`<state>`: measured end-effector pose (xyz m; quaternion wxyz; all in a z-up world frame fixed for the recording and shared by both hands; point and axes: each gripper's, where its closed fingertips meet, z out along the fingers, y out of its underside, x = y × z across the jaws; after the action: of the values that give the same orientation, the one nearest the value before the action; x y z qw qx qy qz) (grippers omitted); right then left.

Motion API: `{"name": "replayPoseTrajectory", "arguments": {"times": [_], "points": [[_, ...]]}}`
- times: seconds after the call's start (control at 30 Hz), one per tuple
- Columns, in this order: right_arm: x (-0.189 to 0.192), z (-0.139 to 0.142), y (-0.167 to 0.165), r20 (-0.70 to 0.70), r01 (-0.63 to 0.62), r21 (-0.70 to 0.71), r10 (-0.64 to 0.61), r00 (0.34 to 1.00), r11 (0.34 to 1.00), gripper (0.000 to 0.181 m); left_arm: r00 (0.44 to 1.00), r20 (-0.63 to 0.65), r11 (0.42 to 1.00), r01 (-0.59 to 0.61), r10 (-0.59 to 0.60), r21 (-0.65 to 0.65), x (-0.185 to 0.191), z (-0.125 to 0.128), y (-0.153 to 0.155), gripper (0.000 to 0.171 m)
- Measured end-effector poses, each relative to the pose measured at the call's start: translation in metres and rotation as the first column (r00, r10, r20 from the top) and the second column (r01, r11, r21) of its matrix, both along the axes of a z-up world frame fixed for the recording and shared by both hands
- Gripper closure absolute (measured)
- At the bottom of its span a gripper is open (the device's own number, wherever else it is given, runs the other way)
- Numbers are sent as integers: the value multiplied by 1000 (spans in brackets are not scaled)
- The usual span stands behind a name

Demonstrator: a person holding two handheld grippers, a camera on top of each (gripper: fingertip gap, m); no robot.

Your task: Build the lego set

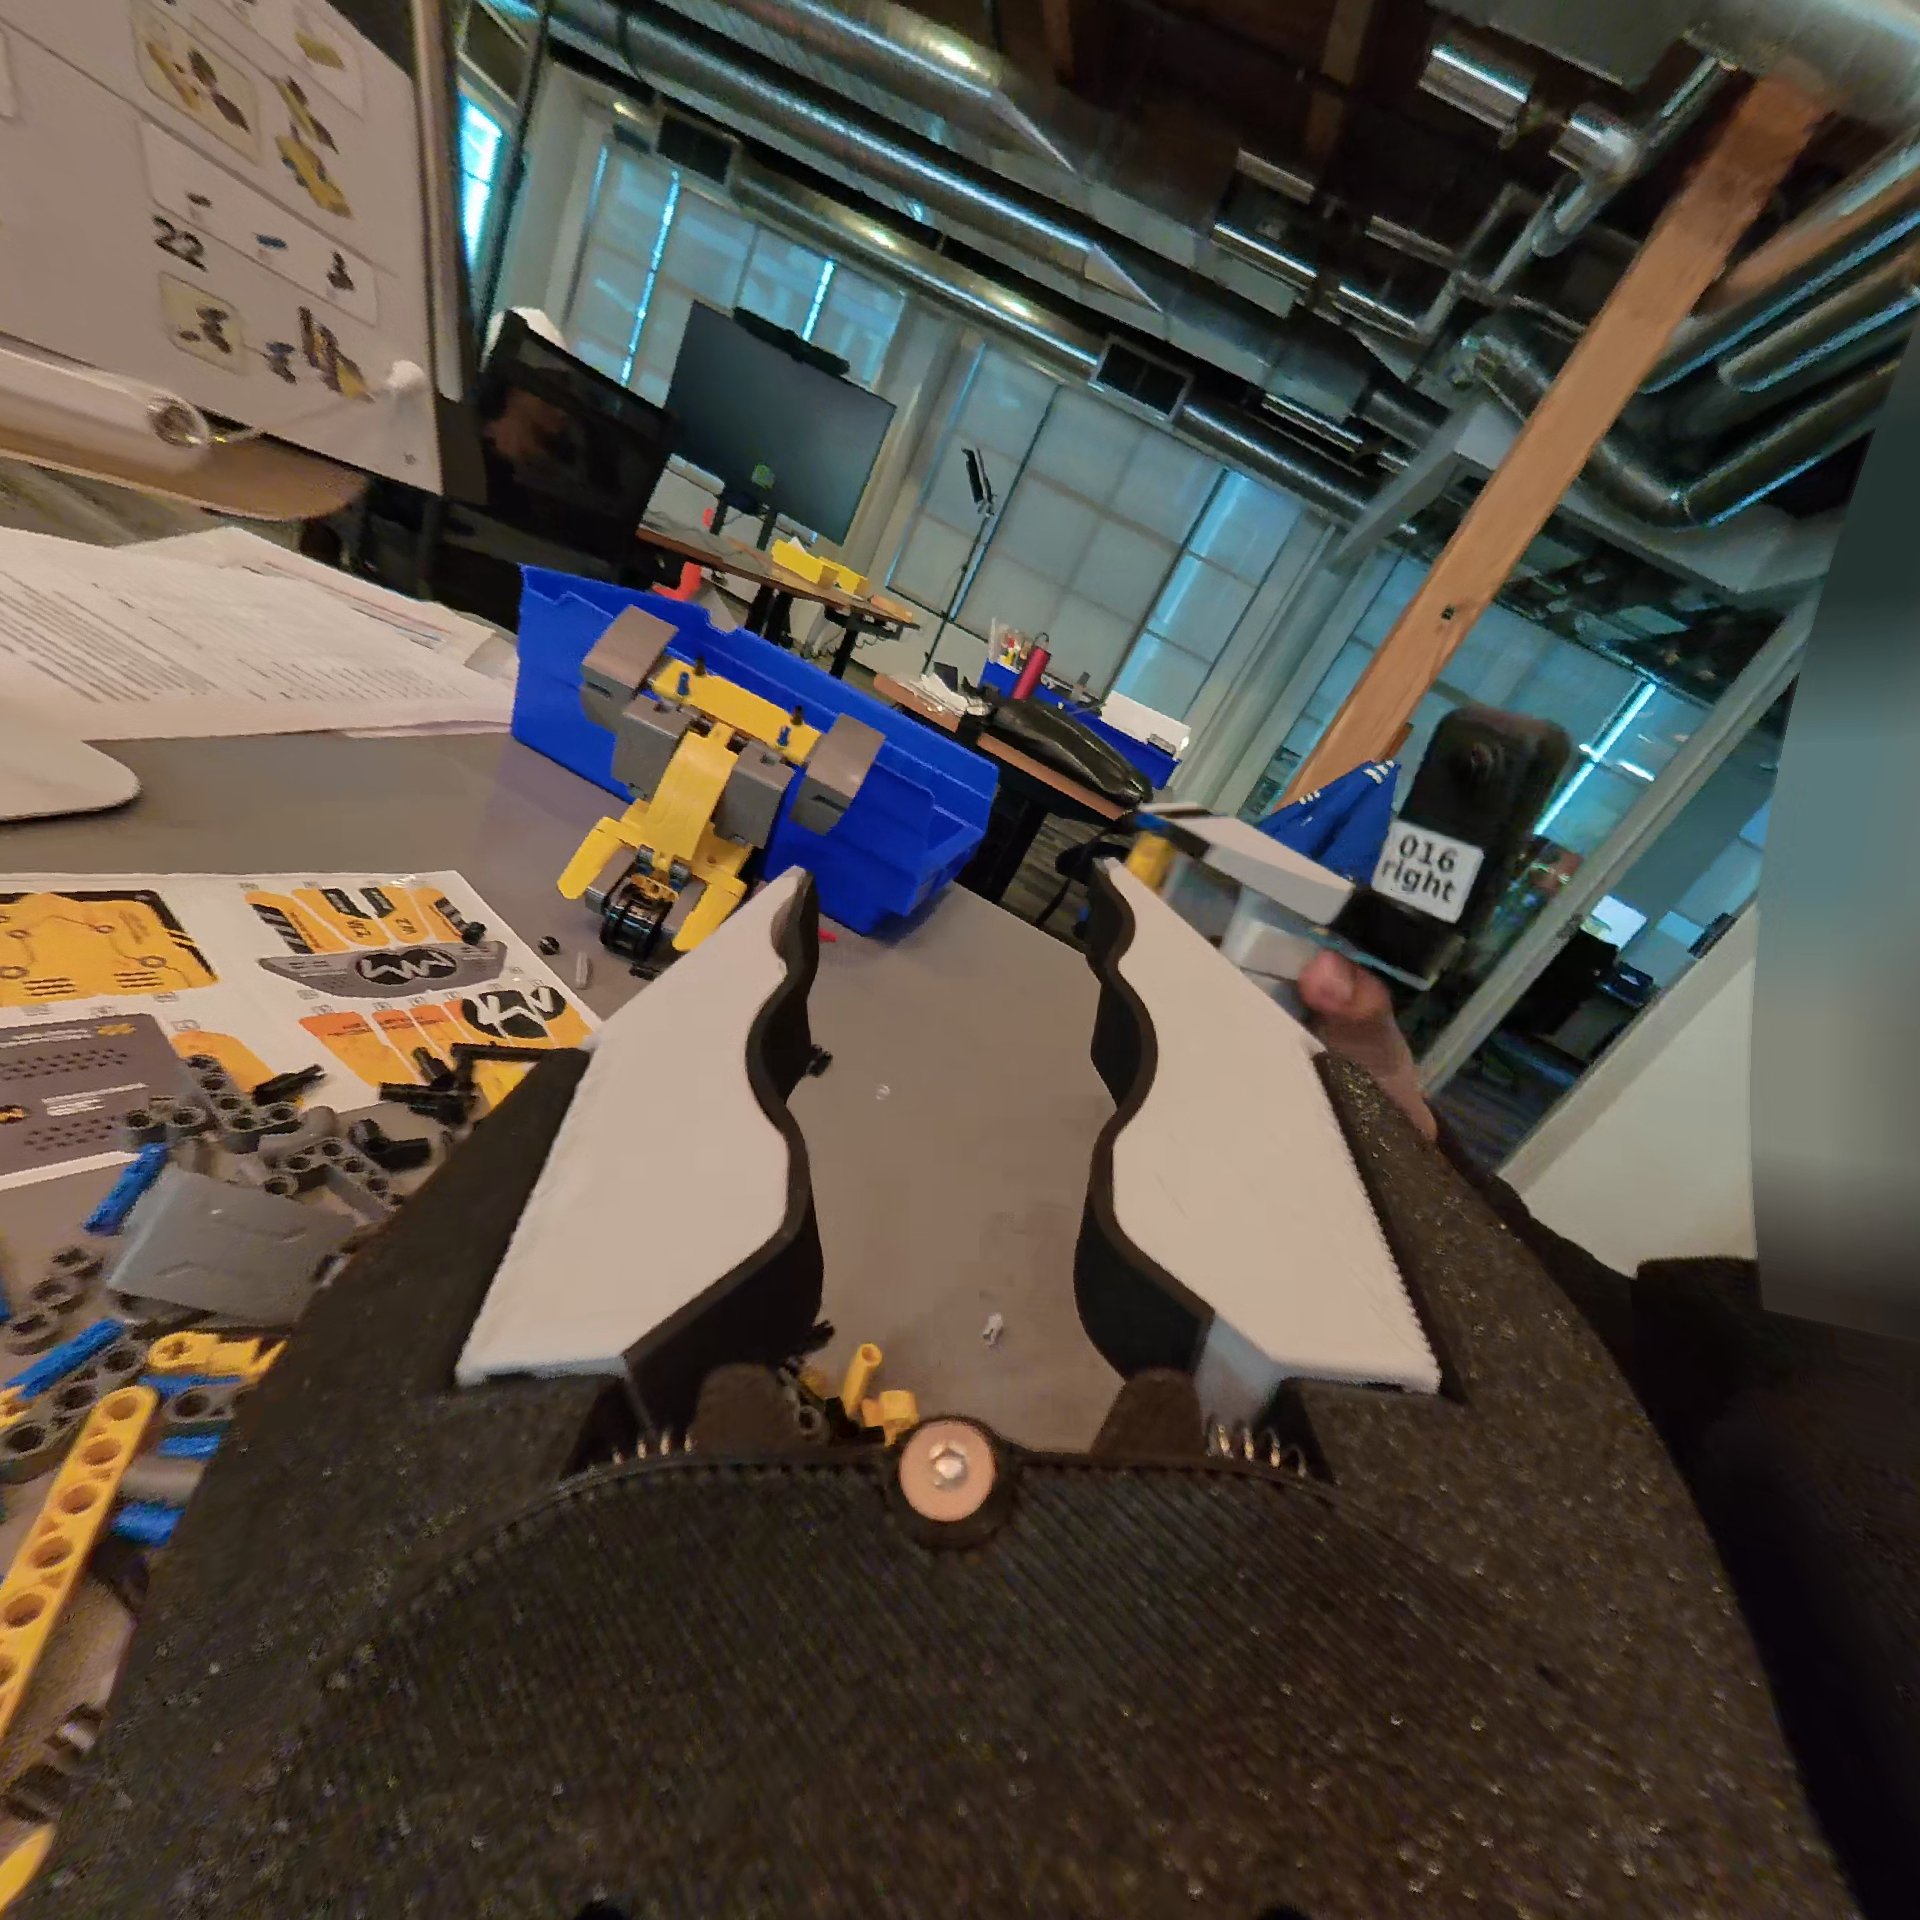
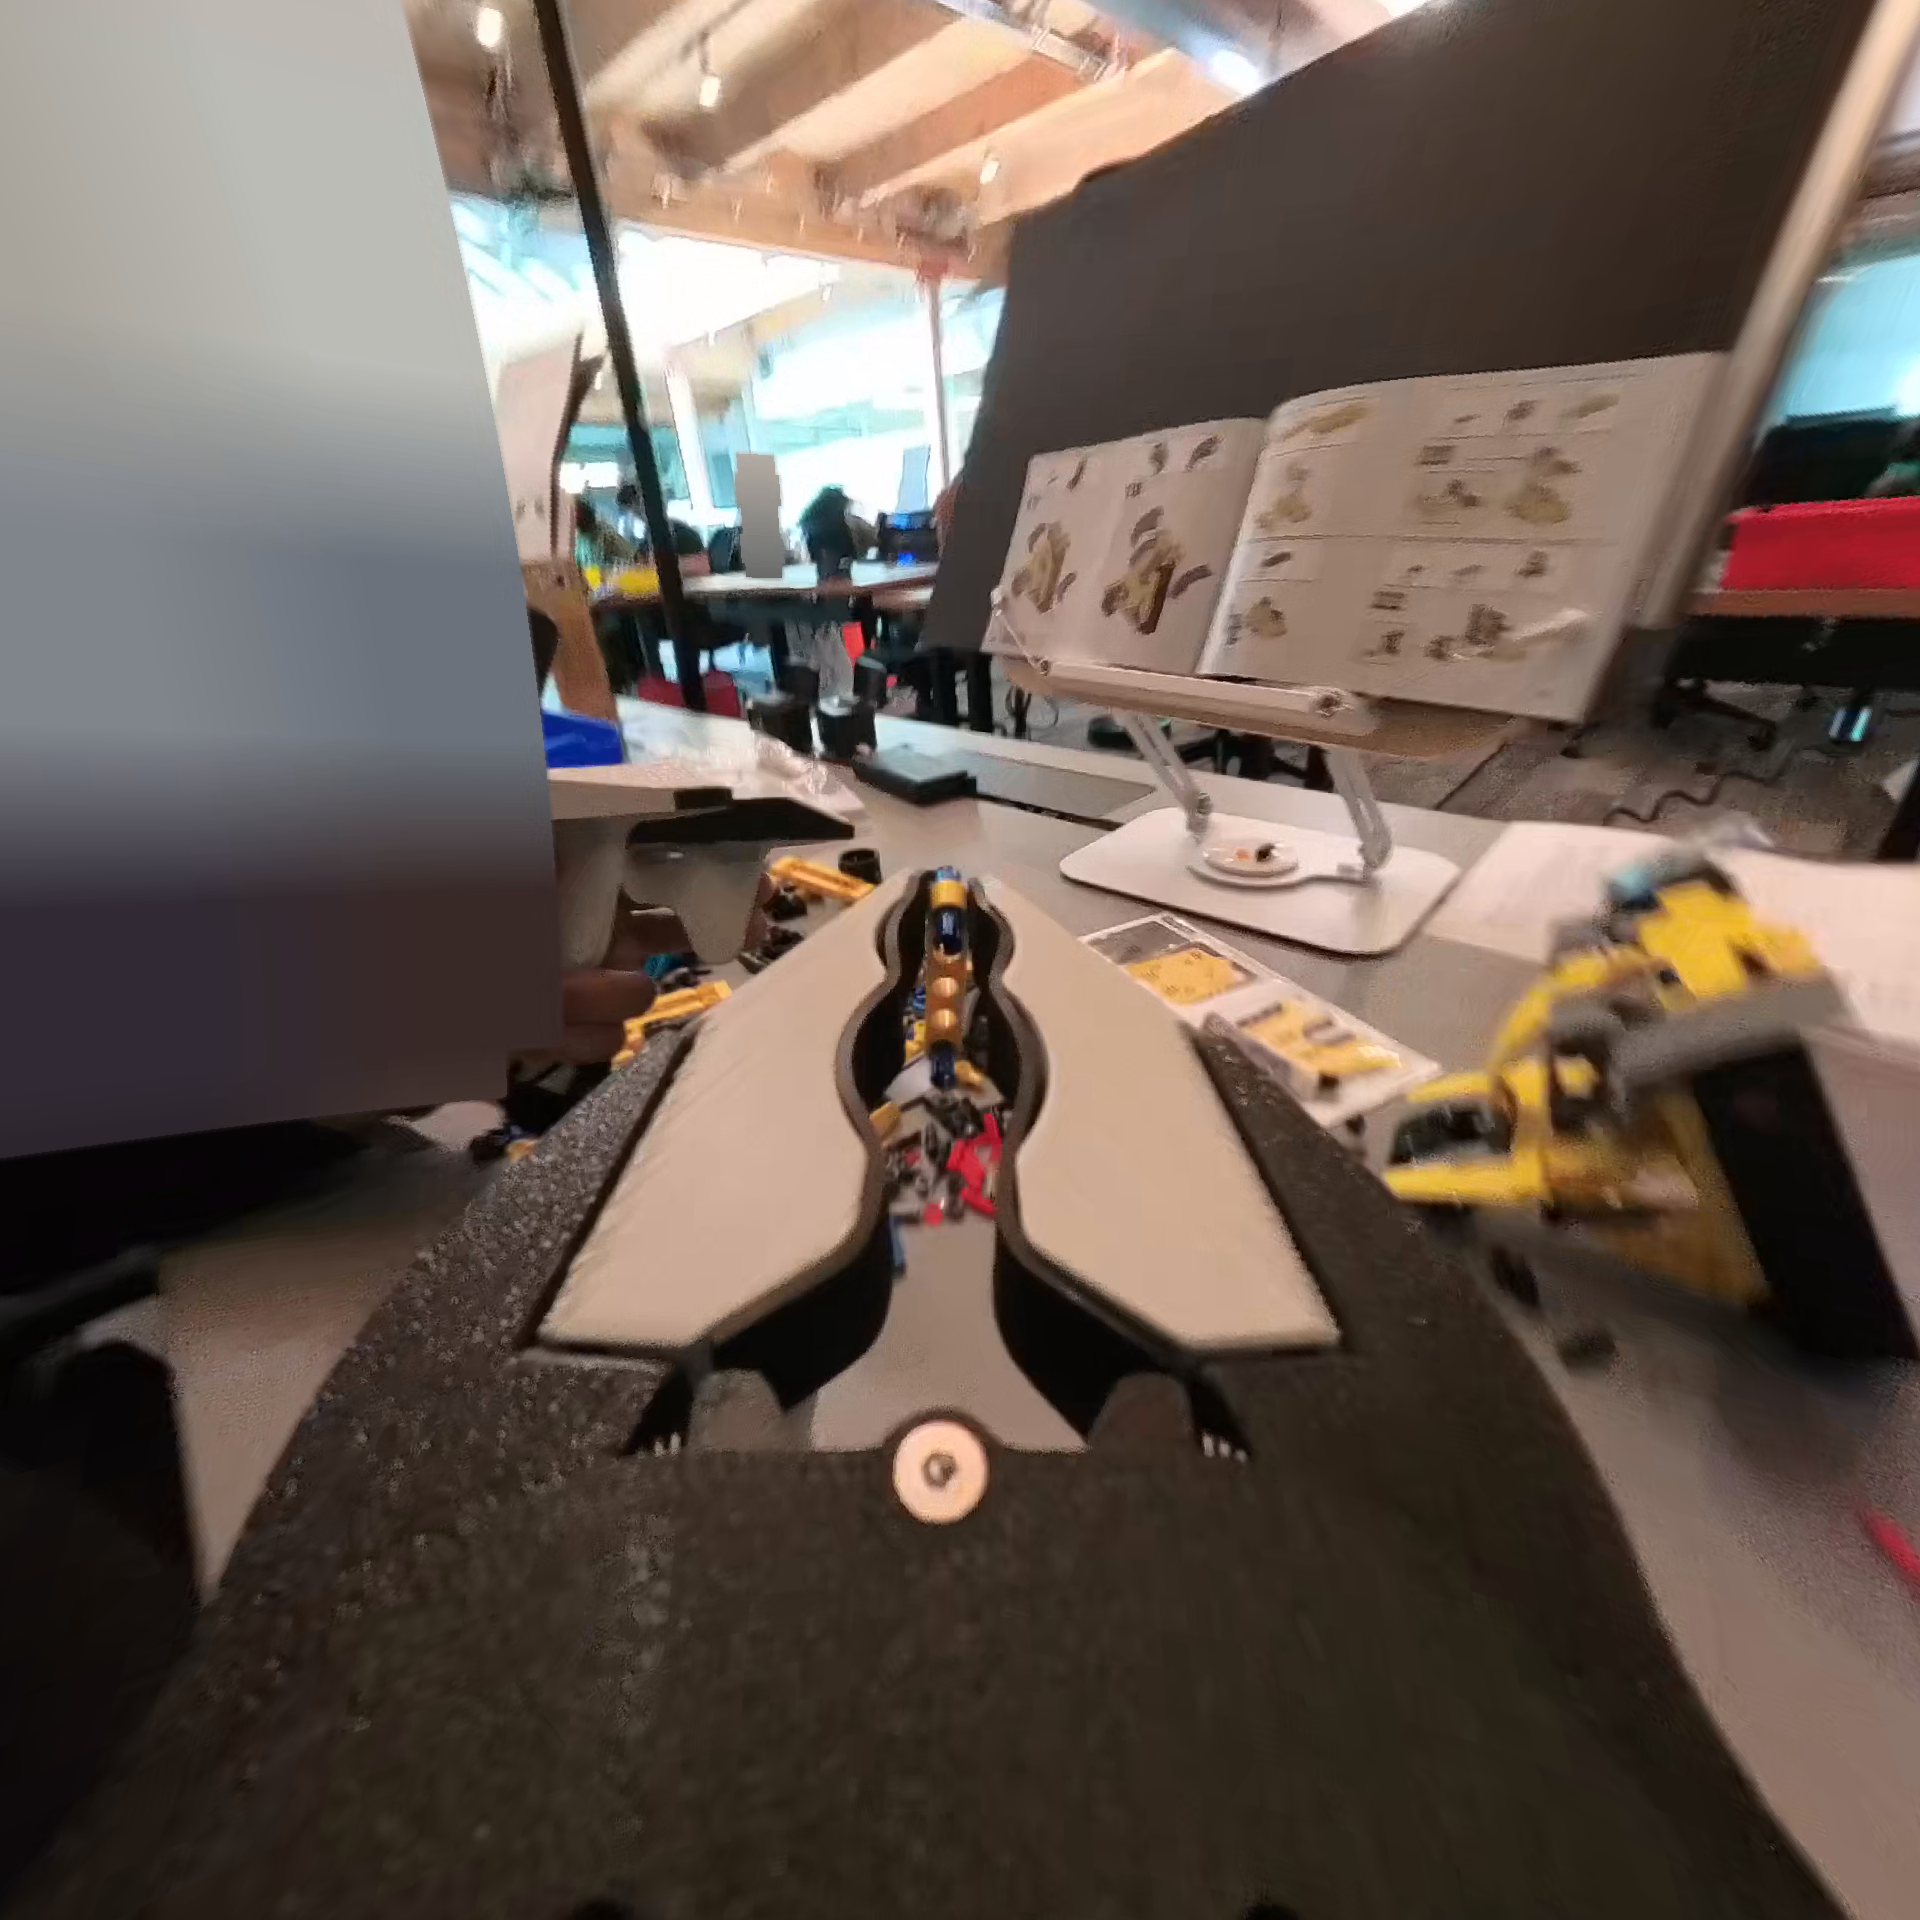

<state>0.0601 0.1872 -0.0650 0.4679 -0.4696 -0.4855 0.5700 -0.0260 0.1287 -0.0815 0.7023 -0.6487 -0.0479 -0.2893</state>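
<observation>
Right wrist view: right gripper (image 2: 948,904) fingers clamp one yellow beam (image 2: 948,971).

Grey tabletop (image 1: 312,800). Exposed metal ducts (image 1: 935,135) and a timber post (image 1: 1538,457) overhead. Tall paned windows (image 1: 1039,478) admit daylight. A dark monitor (image 1: 774,426) stands beyond; further desks (image 2: 790,587) occupy the open workspace behind.

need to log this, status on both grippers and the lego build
Left gripper open, empty, above table. Right gripper shut on yellow beam with blue pins. Yellow model stands by blue bin. Loose parts beside it, path clear.
</observation>
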Motion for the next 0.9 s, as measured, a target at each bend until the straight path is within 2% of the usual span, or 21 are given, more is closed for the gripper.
{"name": "replayPoseTrajectory", "arguments": {"times": [0.17, 0.27, 0.37, 0.5, 0.67, 0.8, 0.9], "points": [[-92, 9, -25, 13, -97, 212, 96, 995, 972, 175, 999, 35, 1000, -26, 26, -4, -19, 2, -6, 121], [-125, -8, -22, 25, -147, 221, 145, 989, 964, 174, 995, 101, 1000, -9, 8, 5, -24, 5, -10, 121], [-118, -15, -22, -50, -200, 115, 207, 977, 973, 175, 992, 125, 1000, 21, -21, -3, -22, 6, -12, 118], [-96, 9, -8, -252, -147, -87, 121, 960, 985, 175, 982, 168, 993, 102, -92, -56, -12, -3, -8, 113], [-88, 13, -38, -280, -300, -78, 268, 922, 951, 175, 967, 203, 981, 173, -151, -92, -1, -13, -5, 111], [-86, 9, -54, -297, -404, -142, 351, 888, 903, 175, 951, 211, 962, 252, -227, -100, 17, -15, -5, 112], [-89, 5, -53, -276, -400, -146, 351, 895, 905, 181, 954, 200, 962, 249, -224, -110, 20, -17, -5, 113]]}}
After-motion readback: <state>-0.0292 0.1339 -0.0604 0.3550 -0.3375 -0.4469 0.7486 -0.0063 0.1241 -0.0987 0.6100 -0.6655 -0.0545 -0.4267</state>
